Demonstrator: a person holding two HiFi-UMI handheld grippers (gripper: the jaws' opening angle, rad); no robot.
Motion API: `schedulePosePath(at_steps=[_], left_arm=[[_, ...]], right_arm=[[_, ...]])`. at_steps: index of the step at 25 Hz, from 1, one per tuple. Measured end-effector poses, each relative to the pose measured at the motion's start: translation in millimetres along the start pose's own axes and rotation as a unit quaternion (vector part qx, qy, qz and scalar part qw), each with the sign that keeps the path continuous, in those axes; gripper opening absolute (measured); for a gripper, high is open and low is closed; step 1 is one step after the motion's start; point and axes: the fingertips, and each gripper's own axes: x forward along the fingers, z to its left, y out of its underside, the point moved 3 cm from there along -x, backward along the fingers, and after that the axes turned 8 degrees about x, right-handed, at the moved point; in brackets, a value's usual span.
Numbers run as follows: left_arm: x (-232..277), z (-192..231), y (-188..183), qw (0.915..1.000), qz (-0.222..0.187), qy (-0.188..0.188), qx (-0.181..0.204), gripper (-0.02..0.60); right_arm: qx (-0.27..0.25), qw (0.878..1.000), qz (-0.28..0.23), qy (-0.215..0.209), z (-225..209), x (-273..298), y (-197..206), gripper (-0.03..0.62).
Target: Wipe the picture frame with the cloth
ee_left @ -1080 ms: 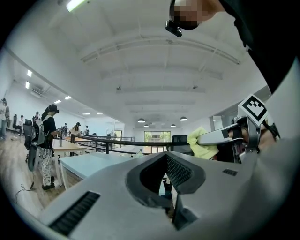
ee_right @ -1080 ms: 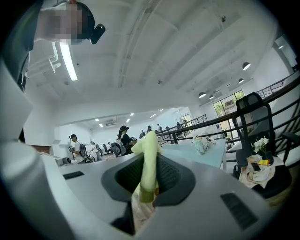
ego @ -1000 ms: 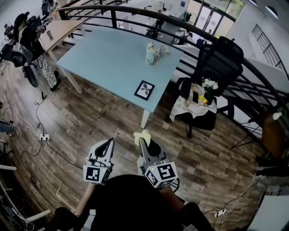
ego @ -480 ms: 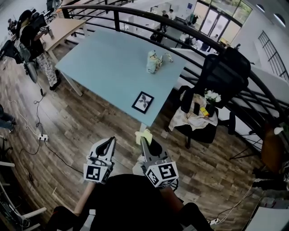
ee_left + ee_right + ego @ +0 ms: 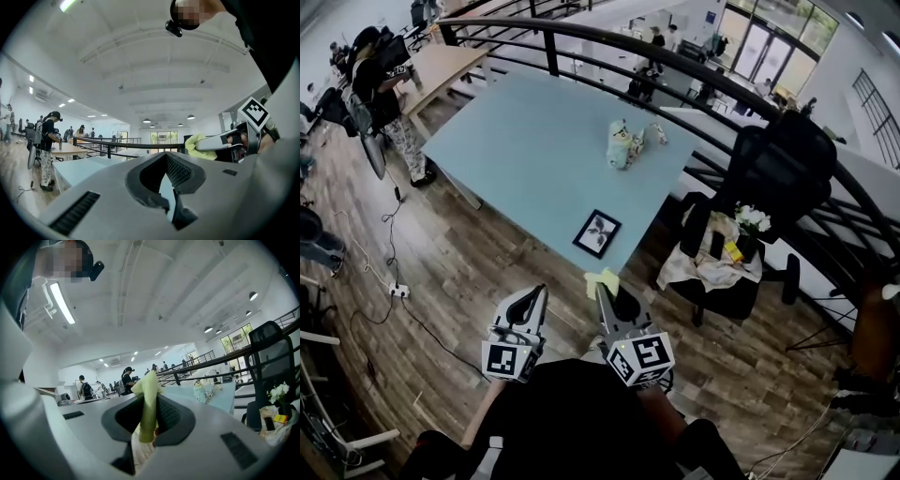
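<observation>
Arms: both are held low and close to the torso, in dark sleeves, with the marker cubes nearest the body and the jaws directed forward toward the table.
Left gripper (image 5: 532, 294): it is carried level beside the other. Its jaws are seen pressed together, with nothing between them.
Right gripper (image 5: 602, 292): it is held just right of the left one, apart from it. Its jaws are clamped on the cloth.
Cloth (image 5: 148, 399): a pale yellow-green fold is pinched upright between the jaws, and its loose end sticks out past the tips.
Floor (image 5: 469, 272): wood planks are seen beneath both grippers, which are held short of the table.
Picture frame (image 5: 597, 233): it is laid flat, face up, near the table's near corner, well apart from the cloth. A dark border and a pale picture are shown. Its sides are turned a little askew to the table edge. Its outline looks almost square from above, so the long axis cannot be told.
Table (image 5: 525, 141): a light blue top.
Figurine (image 5: 623, 144): it is stood farther back on the table.
Chair (image 5: 773, 173): black, placed to the right, with white flowers on its seat.
</observation>
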Motion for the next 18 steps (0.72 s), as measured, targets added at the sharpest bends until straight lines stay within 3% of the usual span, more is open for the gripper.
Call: schedulePosePath(at_steps=[11, 18], left_arm=[[37.6, -6.1, 0.6, 1.0, 0.002, -0.001, -0.006, -0.003], [67.7, -11.6, 9.2, 0.9995, 0.005, 0.028, -0.011, -0.003]], right_arm=[[0.0, 1.0, 0.003, -0.005, -27.4, 17.1, -9.3, 0.058], [0.008, 0.999, -0.003, 0.032, -53.9, 17.1, -15.1, 0.058]])
